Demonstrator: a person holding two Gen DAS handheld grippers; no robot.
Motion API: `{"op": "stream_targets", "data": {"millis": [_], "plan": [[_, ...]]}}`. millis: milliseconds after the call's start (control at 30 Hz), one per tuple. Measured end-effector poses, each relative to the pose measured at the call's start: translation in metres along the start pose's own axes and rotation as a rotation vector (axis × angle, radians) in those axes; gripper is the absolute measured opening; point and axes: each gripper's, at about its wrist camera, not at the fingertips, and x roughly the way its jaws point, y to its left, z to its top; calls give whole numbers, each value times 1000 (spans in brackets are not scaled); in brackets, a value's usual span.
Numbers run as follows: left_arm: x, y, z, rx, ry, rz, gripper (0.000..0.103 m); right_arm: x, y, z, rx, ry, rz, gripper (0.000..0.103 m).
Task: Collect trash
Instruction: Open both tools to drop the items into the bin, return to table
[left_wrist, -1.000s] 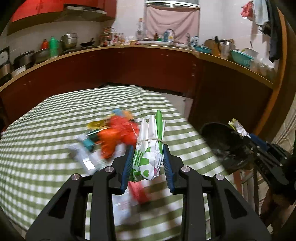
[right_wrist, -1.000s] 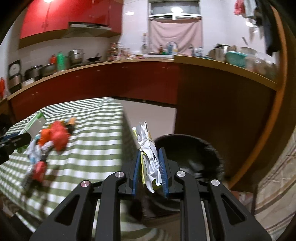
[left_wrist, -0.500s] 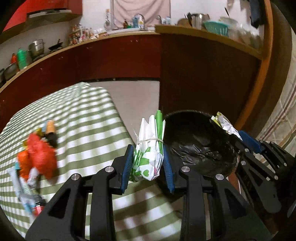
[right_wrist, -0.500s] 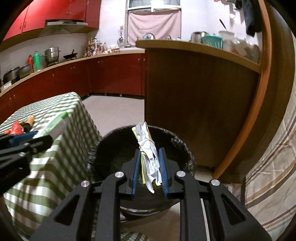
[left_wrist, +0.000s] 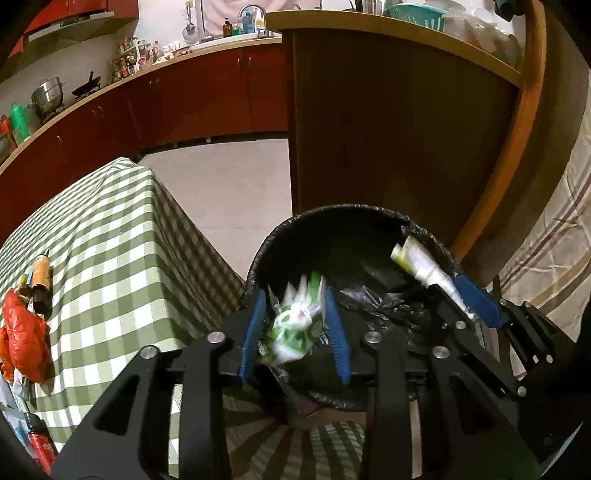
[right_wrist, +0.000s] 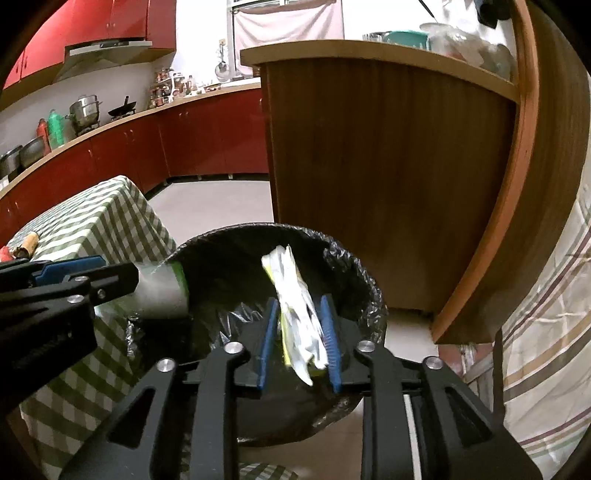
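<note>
The green-and-white wrapper (left_wrist: 295, 325) is slipping loose between the left gripper's (left_wrist: 293, 334) opening jaws over the bin (left_wrist: 332, 216); the white wrapper (right_wrist: 299, 317) is likewise leaving the right gripper's (right_wrist: 297, 339) spreading jaws; dropping is underway, and returning to the table (left_wrist: 110, 240) for more litter likely follows.

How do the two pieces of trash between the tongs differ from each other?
The green-and-white wrapper in the left tongs is plump and blurred; the white-and-yellow wrapper in the right tongs is flatter, longer and sharp.
The green-and-white wrapper has gaps to both pads; the white-and-yellow wrapper leans on one pad.
Both sit between opening tongs above the black-lined bin.
</note>
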Motion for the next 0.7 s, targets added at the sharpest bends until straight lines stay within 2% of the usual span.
{"op": "stream_targets", "data": {"millis": [33, 67, 300, 400, 600, 700], "plan": [[0, -1, 1, 1, -7, 3, 49, -1, -1, 0, 3, -3, -5, 34], [-2, 0, 1, -1, -17, 10, 50, -1, -1, 1, 5, -5, -8, 36], [-15, 13, -1, -31, -35, 25, 51, -17, -1, 6, 15, -31, -7, 38], [-31, 23, -6, -43, -53, 31, 51, -29, 6, 10, 5, -50, -2, 43], [-69, 54, -23, -64, -71, 69, 52, -53, 31, 14, -25, -73, 57, 48], [-87, 73, -35, -75, -75, 105, 53, -63, 51, 13, -48, -80, 100, 55]]}}
